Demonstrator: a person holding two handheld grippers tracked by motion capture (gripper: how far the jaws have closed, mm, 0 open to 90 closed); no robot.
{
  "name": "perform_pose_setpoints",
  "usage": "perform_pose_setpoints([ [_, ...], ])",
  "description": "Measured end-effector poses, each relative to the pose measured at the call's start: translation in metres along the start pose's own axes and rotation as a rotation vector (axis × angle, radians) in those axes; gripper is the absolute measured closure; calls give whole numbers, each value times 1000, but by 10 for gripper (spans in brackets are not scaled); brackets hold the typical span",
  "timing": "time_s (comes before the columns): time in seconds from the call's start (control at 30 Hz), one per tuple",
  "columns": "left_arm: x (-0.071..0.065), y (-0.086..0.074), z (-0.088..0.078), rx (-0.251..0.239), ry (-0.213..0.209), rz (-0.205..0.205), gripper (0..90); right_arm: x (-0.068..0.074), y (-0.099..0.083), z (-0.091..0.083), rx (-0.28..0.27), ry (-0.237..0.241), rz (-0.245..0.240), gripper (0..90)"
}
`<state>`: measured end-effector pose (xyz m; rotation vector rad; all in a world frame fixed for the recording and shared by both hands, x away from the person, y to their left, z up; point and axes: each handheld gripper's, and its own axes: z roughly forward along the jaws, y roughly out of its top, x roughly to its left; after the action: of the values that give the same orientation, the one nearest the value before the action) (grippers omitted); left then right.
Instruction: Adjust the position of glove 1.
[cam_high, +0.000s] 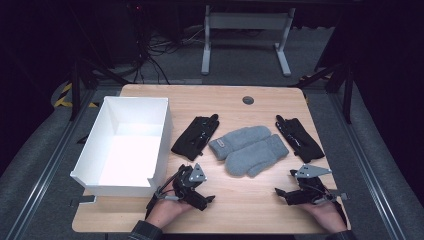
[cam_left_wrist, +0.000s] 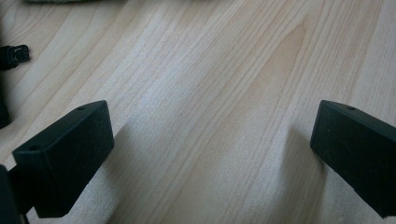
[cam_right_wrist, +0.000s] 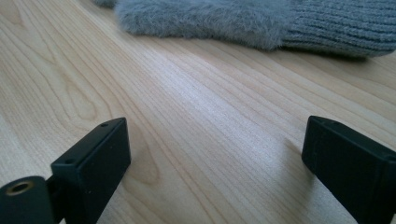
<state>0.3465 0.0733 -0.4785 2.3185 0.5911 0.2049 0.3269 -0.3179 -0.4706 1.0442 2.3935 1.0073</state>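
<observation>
Both my left gripper (cam_high: 206, 198) and right gripper (cam_high: 278, 192) rest spread wide, holding nothing. I think the next move is to reach far to the grey mittens (cam_high: 250, 149).

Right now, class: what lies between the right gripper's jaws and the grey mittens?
Bare wooden table. In the right gripper view, nothing lies between the open right gripper and the grey mittens.

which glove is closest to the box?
The left black glove, lying just beside the white box. The two grey mittens sit mid-table, and the other black glove lies at the far right.
</observation>
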Motion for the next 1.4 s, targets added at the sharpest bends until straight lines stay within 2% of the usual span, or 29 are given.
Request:
perform_pose_setpoints([
  [0.17, 0, 0, 0, 0, 3, -3, 0, 0, 1, 0, 8, 1, 1, 87],
  [0.23, 0, 0, 0, 0, 4, -2, 0, -2, 4, -2, 24, 22, 18, 154],
  [0.3, 0, 0, 0, 0, 4, -2, 0, -3, 8, -5, 23, 49, 21, 165],
  [0.47, 0, 0, 0, 0, 3, -3, 0, -3, 23, -8, 8, 53, -8, 257],
  [0.63, 0, 0, 0, 0, 3, -2, 0, -10, 36, -6, -4, 86, -6, 427],
  [0.7, 0, 0, 0, 0, 5, -2, 0, -13, 43, -6, -16, 83, -6, 503],
  [0.77, 0, 0, 0, 0, 4, -2, 0, -17, 51, -4, -31, 86, -13, 626],
  [0.8, 0, 0, 0, 0, 4, -2, 0, -17, 51, -4, -31, 86, -13, 626],
  [0.93, 0, 0, 0, 0, 4, -2, 0, -21, 64, 5, -30, 108, -16, 830],
  [1.0, 0, 0, 0, -1, 2, -2, 0, -22, 68, 9, -27, 111, -20, 880],
  [1.17, 0, 0, 0, -2, 1, -1, 0, -26, 79, 20, -28, 120, -23, 900],
  [1.4, 0, 0, 0, -2, -1, 1, 0, -34, 89, 33, -32, 105, -17, 900],
])
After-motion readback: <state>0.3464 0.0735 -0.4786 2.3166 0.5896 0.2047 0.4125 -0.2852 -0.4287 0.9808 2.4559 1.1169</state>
